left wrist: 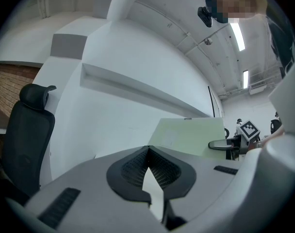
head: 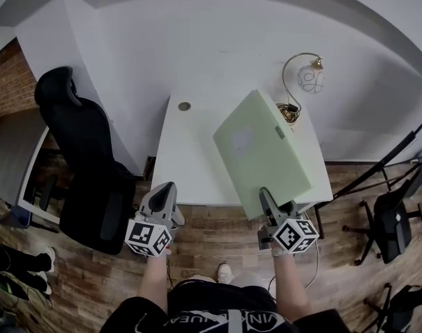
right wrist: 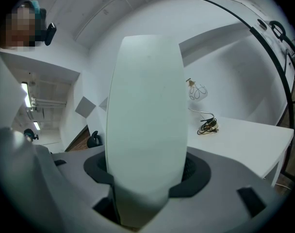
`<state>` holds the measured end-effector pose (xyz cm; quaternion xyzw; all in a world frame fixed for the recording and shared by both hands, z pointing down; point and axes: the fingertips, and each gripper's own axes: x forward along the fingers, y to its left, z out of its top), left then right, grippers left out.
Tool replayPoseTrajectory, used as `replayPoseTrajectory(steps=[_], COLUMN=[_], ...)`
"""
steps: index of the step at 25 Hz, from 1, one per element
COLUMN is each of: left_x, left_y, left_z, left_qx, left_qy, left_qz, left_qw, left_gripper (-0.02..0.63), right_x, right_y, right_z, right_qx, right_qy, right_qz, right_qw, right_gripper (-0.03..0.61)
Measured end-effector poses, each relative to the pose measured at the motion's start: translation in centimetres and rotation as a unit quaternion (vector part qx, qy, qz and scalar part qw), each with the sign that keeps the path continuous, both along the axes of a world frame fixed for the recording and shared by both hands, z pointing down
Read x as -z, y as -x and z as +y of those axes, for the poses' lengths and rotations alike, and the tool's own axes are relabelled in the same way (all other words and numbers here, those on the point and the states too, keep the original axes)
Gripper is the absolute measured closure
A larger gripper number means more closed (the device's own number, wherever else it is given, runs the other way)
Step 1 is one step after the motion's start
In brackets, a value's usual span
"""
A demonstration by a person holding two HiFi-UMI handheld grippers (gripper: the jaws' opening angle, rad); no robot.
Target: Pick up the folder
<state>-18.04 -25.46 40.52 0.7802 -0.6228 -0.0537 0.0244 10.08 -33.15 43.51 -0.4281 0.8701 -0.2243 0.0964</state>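
Observation:
The pale green folder [head: 263,151] hangs tilted above the right half of the white desk [head: 190,158]. My right gripper [head: 270,198] is shut on its near edge, just past the desk's front edge. In the right gripper view the folder's thick edge [right wrist: 146,120] fills the space between the jaws and stands upright. My left gripper [head: 166,189] is at the desk's front left corner, shut on nothing. From the left gripper [left wrist: 147,152] view, the folder [left wrist: 191,135] shows off to the right, apart from it.
A small lamp with a curved brass arm [head: 308,78] and a coiled cable [head: 289,112] stand at the desk's back right. A cable hole [head: 184,106] sits at the back left. A black office chair [head: 86,158] is left of the desk, another chair [head: 388,227] at the right.

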Motion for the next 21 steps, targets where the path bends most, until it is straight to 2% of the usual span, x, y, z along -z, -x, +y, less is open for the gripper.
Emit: replayPoseTrajectory(steps=[21], left_x=[-0.62], left_y=[-0.16], left_z=[-0.06], left_qx=[-0.004], left_qy=[0.013], left_qz=[0.001], left_qw=[0.9999], left_gripper=[0.600], right_x=[-0.77], right_y=[0.05], right_z=[0.80], right_qx=[-0.004], right_qy=[-0.007], right_qz=[0.025], right_qw=[1.000], right_gripper=[0.290])
